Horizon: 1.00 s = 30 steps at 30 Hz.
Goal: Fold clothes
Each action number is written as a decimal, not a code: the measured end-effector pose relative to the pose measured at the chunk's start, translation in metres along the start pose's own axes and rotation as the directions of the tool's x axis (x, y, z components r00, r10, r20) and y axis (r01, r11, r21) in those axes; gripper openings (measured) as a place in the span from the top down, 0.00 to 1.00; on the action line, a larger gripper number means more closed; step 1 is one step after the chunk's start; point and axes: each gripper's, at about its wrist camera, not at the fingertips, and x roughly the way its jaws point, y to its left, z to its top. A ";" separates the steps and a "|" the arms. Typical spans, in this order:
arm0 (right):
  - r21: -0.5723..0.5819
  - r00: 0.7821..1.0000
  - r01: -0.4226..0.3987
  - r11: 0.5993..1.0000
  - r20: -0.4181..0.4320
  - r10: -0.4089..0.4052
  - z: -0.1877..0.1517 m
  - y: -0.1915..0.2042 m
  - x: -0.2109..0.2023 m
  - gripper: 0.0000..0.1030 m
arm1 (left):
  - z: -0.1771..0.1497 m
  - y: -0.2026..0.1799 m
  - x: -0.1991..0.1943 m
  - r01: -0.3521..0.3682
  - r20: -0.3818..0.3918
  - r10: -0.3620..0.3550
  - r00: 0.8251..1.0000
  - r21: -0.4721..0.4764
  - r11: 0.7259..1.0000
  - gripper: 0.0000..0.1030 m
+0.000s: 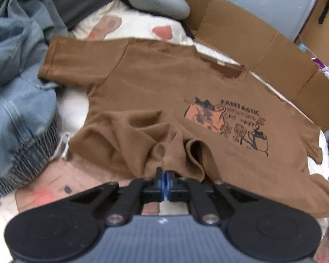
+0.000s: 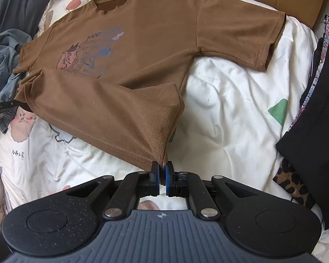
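White bedding (image 2: 226, 100) covers the bed. On it the left gripper (image 1: 165, 176) pinches a bunched bit of the brown T-shirt's (image 1: 164, 87) hem, and the right gripper (image 2: 162, 171) clamps a hem corner. Beyond them the shirt lies print-up, with jeans (image 1: 17, 100) to its left and cardboard (image 1: 263, 50) behind.
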 end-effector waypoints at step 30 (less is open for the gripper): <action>0.018 0.992 -0.089 0.996 0.093 0.087 -0.003 0.015 -0.113 0.98 | 0.010 0.015 -0.188 -0.003 0.167 0.009 0.986 -0.030 1.000 0.99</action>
